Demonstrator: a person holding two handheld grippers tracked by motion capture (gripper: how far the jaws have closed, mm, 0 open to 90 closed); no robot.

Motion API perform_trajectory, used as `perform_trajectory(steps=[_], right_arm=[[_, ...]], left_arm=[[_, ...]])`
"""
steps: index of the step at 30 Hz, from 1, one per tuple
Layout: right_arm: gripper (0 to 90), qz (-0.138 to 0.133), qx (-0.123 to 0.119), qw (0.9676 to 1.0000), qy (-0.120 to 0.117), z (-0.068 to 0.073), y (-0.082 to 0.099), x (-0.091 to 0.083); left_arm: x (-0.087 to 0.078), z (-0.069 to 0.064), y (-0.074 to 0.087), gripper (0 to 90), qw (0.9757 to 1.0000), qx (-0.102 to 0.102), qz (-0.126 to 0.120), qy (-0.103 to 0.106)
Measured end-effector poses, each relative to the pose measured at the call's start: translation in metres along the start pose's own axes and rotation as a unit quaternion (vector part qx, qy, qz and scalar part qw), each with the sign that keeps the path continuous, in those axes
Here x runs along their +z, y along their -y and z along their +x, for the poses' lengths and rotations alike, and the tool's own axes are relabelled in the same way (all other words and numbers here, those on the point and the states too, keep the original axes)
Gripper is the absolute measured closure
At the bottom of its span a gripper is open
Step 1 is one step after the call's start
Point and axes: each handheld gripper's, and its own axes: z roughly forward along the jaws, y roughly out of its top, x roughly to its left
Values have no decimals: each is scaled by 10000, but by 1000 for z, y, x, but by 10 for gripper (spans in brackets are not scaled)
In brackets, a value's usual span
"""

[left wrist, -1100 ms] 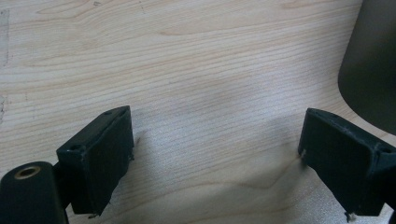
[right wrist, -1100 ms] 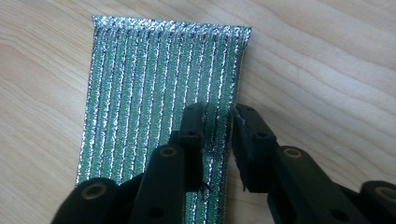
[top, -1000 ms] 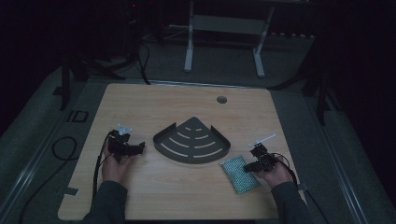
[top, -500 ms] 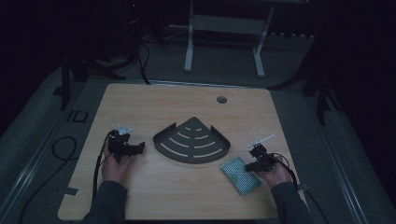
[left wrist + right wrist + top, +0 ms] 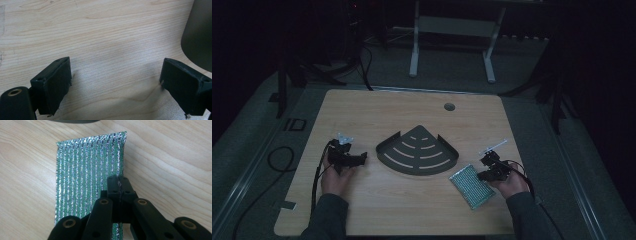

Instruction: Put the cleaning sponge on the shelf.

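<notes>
Grasp step: the right gripper [image 5: 119,185] sits at the near right of the table [image 5: 362,107], jaws pressed together on the near edge of the green-silver scouring pad [image 5: 88,167]; they have just been closing, with the pad's edge between them. In the right gripper view the tips look fully shut on the thin edge, so I judge it a pinch, though how much material is caught is hard to tell. In the high view the pad [image 5: 469,186] lies flat on the wood at near right, just beside the near right corner of the dark fan-shaped slotted tray [image 5: 417,152], which sits mid-table; pad and tray look apart, not touching. The left gripper [image 5: 115,82] rests at near left with jaws spread wide over bare wood, nothing between them; the tray's rounded edge [image 5: 197,35] shows at the far right of the left gripper view. In the high view the left gripper [image 5: 346,156] is near the tray's left corner, not touching it. Next move, likely: lift the pad clear of the table and carry it left and far toward the tray. That calls for a firm pinch, since the pad is thin and floppy and may droop or slip, and for a lift high enough to clear the tray's raised rim. The left gripper could steady the tray if needed.
</notes>
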Motion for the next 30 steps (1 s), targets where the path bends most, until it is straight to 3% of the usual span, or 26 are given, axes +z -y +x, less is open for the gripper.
perform_trajectory(steps=[30], right_arm=[[896,-128,-344,9985,416,-1,-31,-52]], left_arm=[[0,0,0,109,10000,-1,1,2]])
